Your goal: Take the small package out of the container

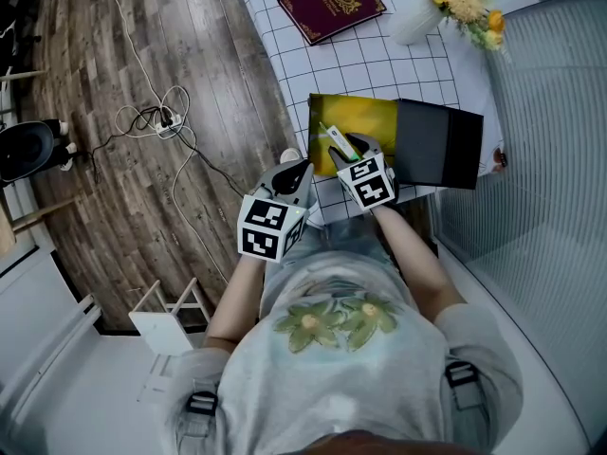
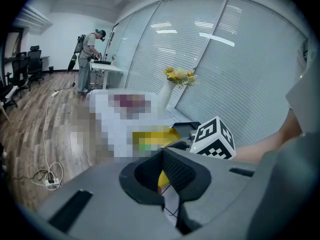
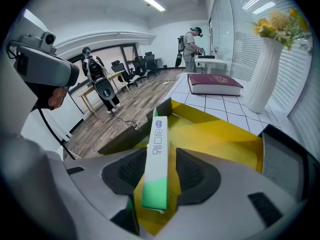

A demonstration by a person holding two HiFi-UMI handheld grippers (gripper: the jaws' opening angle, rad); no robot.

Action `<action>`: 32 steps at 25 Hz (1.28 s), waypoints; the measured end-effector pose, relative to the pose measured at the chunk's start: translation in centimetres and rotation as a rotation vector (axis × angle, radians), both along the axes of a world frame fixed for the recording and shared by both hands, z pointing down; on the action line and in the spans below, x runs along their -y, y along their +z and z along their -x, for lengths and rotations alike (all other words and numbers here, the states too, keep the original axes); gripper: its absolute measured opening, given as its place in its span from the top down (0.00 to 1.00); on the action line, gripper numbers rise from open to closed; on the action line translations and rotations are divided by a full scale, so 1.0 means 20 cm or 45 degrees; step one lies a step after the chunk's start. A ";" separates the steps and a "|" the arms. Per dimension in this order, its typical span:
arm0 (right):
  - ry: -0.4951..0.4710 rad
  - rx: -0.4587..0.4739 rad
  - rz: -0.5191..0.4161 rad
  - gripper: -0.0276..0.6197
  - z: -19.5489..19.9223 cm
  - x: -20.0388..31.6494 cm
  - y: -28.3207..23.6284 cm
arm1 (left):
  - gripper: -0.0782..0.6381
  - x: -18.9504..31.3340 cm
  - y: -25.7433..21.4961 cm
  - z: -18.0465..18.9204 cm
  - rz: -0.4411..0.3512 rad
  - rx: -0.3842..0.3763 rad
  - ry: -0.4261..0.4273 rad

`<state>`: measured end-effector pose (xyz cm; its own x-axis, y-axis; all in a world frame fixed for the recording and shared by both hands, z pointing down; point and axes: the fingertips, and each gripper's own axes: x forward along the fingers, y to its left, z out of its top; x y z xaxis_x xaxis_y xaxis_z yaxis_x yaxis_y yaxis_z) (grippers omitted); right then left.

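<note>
The right gripper (image 3: 162, 170) was closed on the slim white-and-green cardboard carton (image 3: 157, 144), the small package named in the task. Its two dark ribbed pads (image 3: 131, 171) bore on the carton's broad side faces near the green end. The white printed end projected forward past the jaw tips. The carton stood on edge above the near part of the open rectangular container with the yellow lining (image 3: 220, 119). No view showed whether its lower edge still touched the lining. In the head view the package (image 1: 334, 138) sat at the container's (image 1: 365, 112) near edge, with the black flat lid (image 1: 436, 145) just beside the container on the white grid-patterned tablecloth (image 1: 379, 60).

The left gripper (image 2: 164, 166) held nothing. Its jaws were drawn together at the tips, and it hung near the table edge, beside the right gripper and apart from the container.

Handling assessment: the carton appeared light and thin-walled. It was probably stiff along its length but liable to dent under heavy clamping. The printed surface may be somewhat slick. A hold across the broad faces near mid-length would limit tilting; the present hold sat toward one end, so the free end could swing. Moderate pressure and a straight lift clear of the container wall are advised.
</note>
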<state>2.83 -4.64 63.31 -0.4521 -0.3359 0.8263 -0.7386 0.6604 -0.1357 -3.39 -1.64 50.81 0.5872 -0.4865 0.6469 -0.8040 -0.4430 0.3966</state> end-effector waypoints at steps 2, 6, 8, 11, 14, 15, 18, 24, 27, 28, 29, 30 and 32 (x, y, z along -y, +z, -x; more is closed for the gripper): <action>-0.001 -0.003 0.007 0.69 0.00 0.00 0.01 | 0.88 0.01 0.00 0.00 0.000 -0.002 -0.001; -0.017 -0.006 0.026 0.69 0.00 -0.01 0.01 | 0.88 0.01 0.00 -0.01 0.003 -0.004 -0.003; -0.026 -0.006 0.026 0.70 0.00 -0.01 0.02 | 0.88 0.00 0.00 -0.01 0.004 -0.003 -0.005; -0.032 -0.007 0.033 0.73 0.01 -0.02 0.02 | 0.88 0.00 0.01 0.00 0.007 0.002 -0.006; -0.038 -0.010 0.034 0.75 0.02 -0.02 0.02 | 0.88 0.00 0.01 0.00 0.009 0.002 -0.010; -0.039 -0.012 0.033 0.76 0.02 -0.02 0.02 | 0.88 0.00 0.01 0.00 0.010 0.002 -0.011; -0.039 -0.016 0.031 0.79 0.01 -0.01 0.02 | 0.88 0.01 0.01 0.00 0.009 0.004 -0.013; -0.050 -0.030 0.027 0.81 0.01 -0.01 0.03 | 0.88 0.01 0.02 0.01 0.010 0.005 -0.010; -0.058 -0.037 0.027 0.81 0.01 -0.01 0.02 | 0.88 0.01 0.02 0.01 0.010 0.005 -0.007; -0.061 -0.039 0.026 0.81 0.01 -0.01 0.02 | 0.88 0.01 0.02 0.01 0.008 0.006 -0.007; -0.063 -0.041 0.024 0.81 0.01 -0.01 0.01 | 0.88 0.02 0.02 0.01 0.007 0.006 -0.008; -0.065 -0.043 0.023 0.81 0.01 -0.01 0.01 | 0.88 0.02 0.02 0.01 0.005 0.005 -0.009; -0.070 -0.046 0.020 0.82 0.01 -0.01 0.01 | 0.88 0.03 0.02 0.02 0.002 0.005 -0.010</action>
<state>2.59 -4.52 63.48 -0.4393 -0.2980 0.8475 -0.7059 0.6981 -0.1204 -3.70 -2.16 51.12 0.5812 -0.4899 0.6498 -0.8087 -0.4363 0.3944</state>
